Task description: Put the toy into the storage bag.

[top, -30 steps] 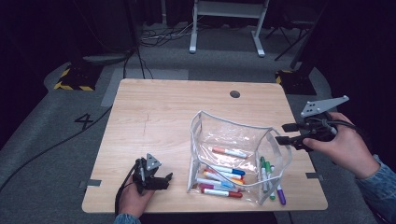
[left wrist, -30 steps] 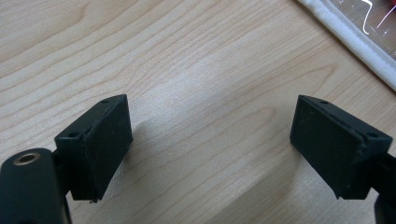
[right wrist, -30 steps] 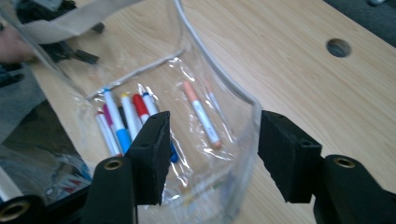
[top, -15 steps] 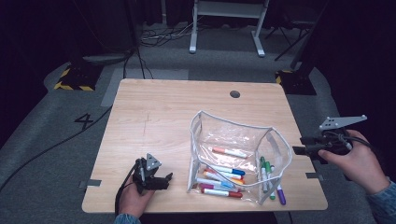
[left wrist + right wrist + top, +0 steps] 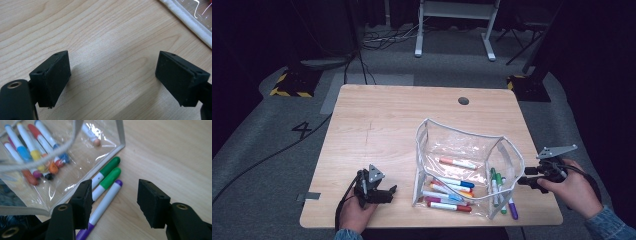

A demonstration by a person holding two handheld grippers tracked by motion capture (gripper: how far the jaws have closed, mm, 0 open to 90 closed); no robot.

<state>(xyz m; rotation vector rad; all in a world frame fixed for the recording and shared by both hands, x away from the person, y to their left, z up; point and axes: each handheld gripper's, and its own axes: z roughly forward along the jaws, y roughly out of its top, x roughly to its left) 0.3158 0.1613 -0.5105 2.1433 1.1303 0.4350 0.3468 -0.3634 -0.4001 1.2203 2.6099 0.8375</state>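
Markers outside the clear pouch [image 5: 462, 165] are what my right tongs [image 5: 113, 202] are aimed at: two green markers [image 5: 108, 176] and a purple marker [image 5: 105, 202] lie side by side on the counter [image 5: 382, 125], just beside the pouch's right wall. In the high view my right hand [image 5: 569, 187] sits at the counter's right edge, to the right of the pouch, with the forearm coming in from the bottom corner and the tongs pointing level toward the pouch. In the right gripper view the jaws stand spread over the purple marker; the left jaw is over its white barrel, but I cannot tell whether it touches. The jaws have just closed in a little, and nothing is pinched.

My left hand [image 5: 357, 210] rests on the counter to the left of the pouch, near the front edge. My left tongs [image 5: 112, 82] point toward the pouch's white-trimmed edge, the jaws spread above bare wood, holding nothing.

More markers lie inside the pouch, red, blue, orange and yellow among them.
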